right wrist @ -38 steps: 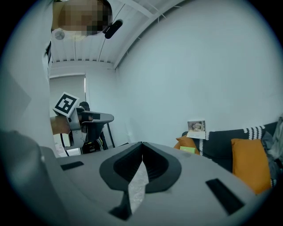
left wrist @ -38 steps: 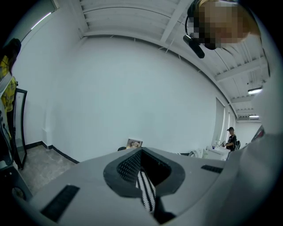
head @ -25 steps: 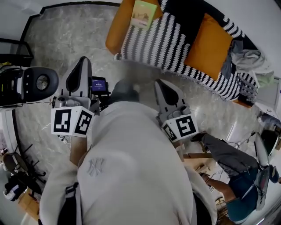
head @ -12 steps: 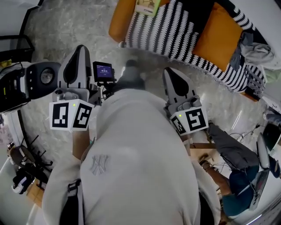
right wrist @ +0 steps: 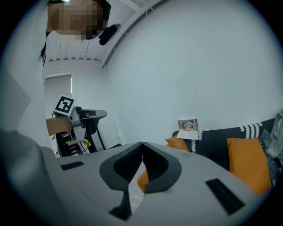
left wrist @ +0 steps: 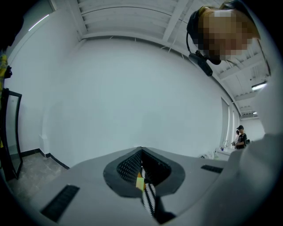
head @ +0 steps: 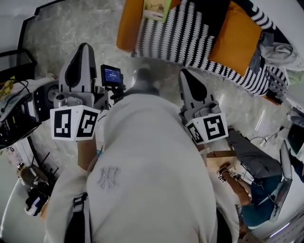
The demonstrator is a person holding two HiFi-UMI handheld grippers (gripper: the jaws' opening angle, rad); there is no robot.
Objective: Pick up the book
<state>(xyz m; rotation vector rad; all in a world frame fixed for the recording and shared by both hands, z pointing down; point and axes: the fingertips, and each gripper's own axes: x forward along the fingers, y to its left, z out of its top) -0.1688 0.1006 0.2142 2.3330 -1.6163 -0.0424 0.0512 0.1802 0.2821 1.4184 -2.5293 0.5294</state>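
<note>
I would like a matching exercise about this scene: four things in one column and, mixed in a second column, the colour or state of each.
Column one:
1. book
2. blanket
3. cushion
4. right gripper

Column two:
A. jaws shut, nothing held
B. plain orange
C. black and white stripes
D. pale cover with a picture

Right pairs: 1-D, 2-C, 3-B, 4-A

Bare floor [head: 71, 33] up to sofa [head: 129, 23], book [head: 156, 8]; equipment [head: 19, 118] crowds left side.
</note>
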